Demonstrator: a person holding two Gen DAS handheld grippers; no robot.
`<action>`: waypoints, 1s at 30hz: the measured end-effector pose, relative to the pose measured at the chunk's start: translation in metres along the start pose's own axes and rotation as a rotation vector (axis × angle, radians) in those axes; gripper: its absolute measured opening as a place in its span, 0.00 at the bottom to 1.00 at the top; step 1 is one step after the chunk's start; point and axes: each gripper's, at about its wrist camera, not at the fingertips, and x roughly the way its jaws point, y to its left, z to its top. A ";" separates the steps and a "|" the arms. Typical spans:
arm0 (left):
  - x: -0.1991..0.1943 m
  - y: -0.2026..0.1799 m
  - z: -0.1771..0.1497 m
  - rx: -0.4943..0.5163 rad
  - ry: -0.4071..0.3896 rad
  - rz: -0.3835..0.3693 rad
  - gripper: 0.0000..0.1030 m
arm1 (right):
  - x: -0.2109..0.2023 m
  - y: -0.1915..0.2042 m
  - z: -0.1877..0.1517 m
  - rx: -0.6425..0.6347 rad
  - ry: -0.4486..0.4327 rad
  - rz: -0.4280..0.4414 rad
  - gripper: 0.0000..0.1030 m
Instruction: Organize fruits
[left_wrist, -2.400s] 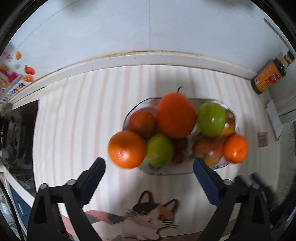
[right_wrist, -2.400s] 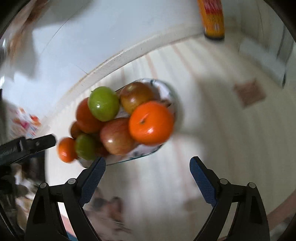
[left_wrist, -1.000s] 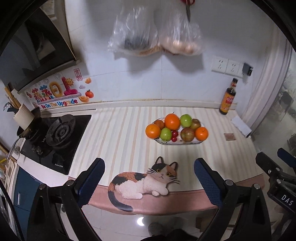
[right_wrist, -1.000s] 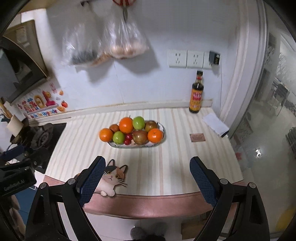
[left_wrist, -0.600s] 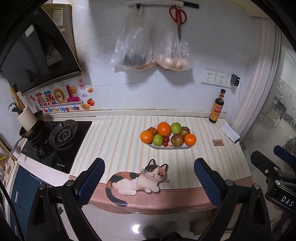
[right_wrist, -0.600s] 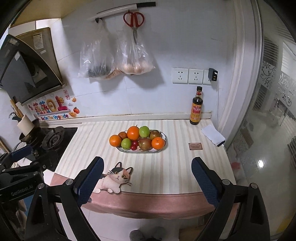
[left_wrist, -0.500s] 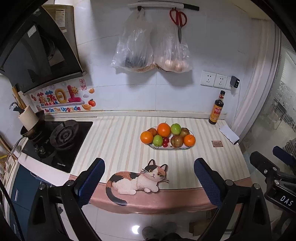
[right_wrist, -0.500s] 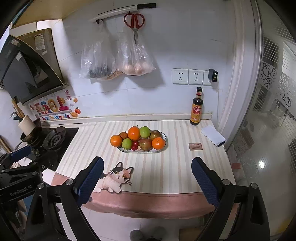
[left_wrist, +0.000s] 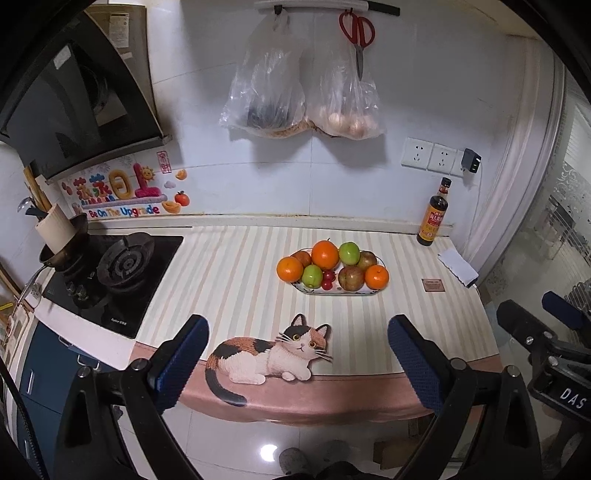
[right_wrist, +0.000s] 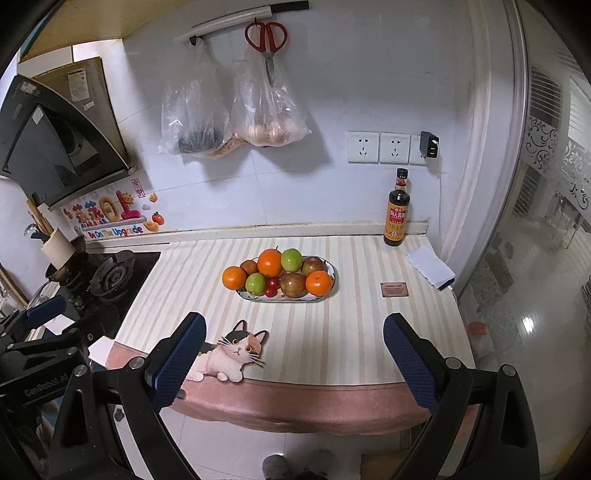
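We look across a striped countertop (left_wrist: 236, 280) with a pink front edge, set against a white tiled wall in a small kitchen. A cat picture (left_wrist: 273, 354) lies at the near edge. The fruit plate (left_wrist: 373, 291) sits in the middle of the counter, well apart from both tools, piled with oranges (left_wrist: 325, 254), green apples (left_wrist: 349, 253), reddish apples (left_wrist: 351, 277) and small red fruits (left_wrist: 327, 280).

The left gripper (left_wrist: 297, 360) hangs in front of the counter with its blue pads wide apart and nothing between them. The right gripper (right_wrist: 293, 356) has just been opening and its jaws stand wide, also empty.

The left view takes in more of the gas stove (left_wrist: 123, 262) and the pot (left_wrist: 62, 251) at the far left, and catches the other tool at its right edge; the right view shows a glass door (right_wrist: 546, 236) and shiny floor on the right (and the left tool low on its left side).

Around the plate: a dark sauce bottle (right_wrist: 397, 208) at the far right against the wall, a folded white cloth (right_wrist: 430, 267) and a small brown card (right_wrist: 394, 288) to the right. Two plastic bags (left_wrist: 303, 96) and red scissors (left_wrist: 357, 31) hang above. Nothing stands between the tools and the plate.
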 end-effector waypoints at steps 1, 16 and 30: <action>0.005 -0.001 0.002 0.003 0.006 0.003 1.00 | 0.006 -0.001 0.002 0.002 0.005 -0.001 0.96; 0.095 0.000 0.036 -0.007 0.103 0.048 1.00 | 0.125 -0.019 0.039 0.030 0.111 -0.014 0.96; 0.154 -0.004 0.048 0.011 0.188 0.075 1.00 | 0.190 -0.021 0.052 0.027 0.193 -0.026 0.96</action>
